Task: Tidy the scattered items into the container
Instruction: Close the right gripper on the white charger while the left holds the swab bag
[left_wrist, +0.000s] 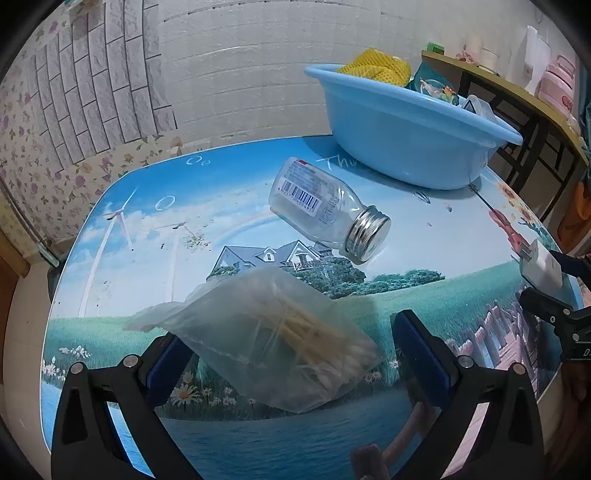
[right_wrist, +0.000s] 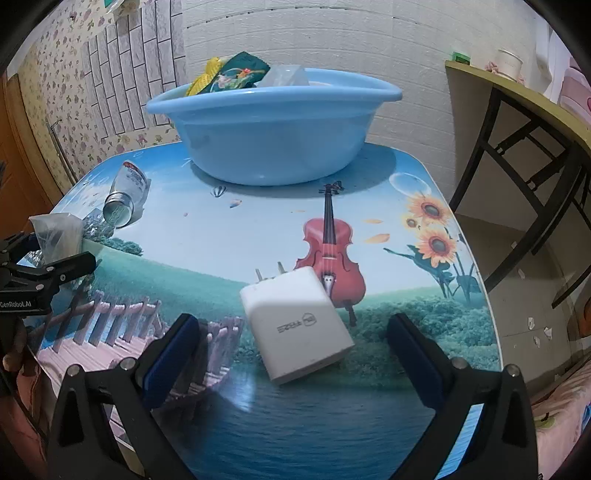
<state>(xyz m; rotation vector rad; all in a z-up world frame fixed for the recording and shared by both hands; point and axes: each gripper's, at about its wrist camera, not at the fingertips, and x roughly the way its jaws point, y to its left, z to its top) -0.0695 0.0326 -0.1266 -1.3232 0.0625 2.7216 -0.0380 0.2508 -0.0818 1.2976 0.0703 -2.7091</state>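
While both grippers hang low over the picture table (right_wrist: 229, 236), each one has a thing waiting right between its fingers. In the left wrist view, the left gripper (left_wrist: 291, 354) is wide open and holds nothing. The bag of cotton swabs (left_wrist: 266, 332) lies in the lower middle of the frame, in the gap between the blue pads. The swabs inside slant from the middle of the frame down to the lower right, so the bag lies crooked across the gap. It seems to touch the left pad, and the right pad is still apart from it.

In the right wrist view, the right gripper (right_wrist: 291, 354) is wide open too and empty. The white charger (right_wrist: 295, 325) sits in the middle of its gap, turned a bit, with its prongs pointing up the frame toward the blue basin (right_wrist: 273, 140).

The basin is at the top of both views, already holding some things. The little bottle (left_wrist: 328, 210) lies on its side above the bag, nearer the left gripper, I think.
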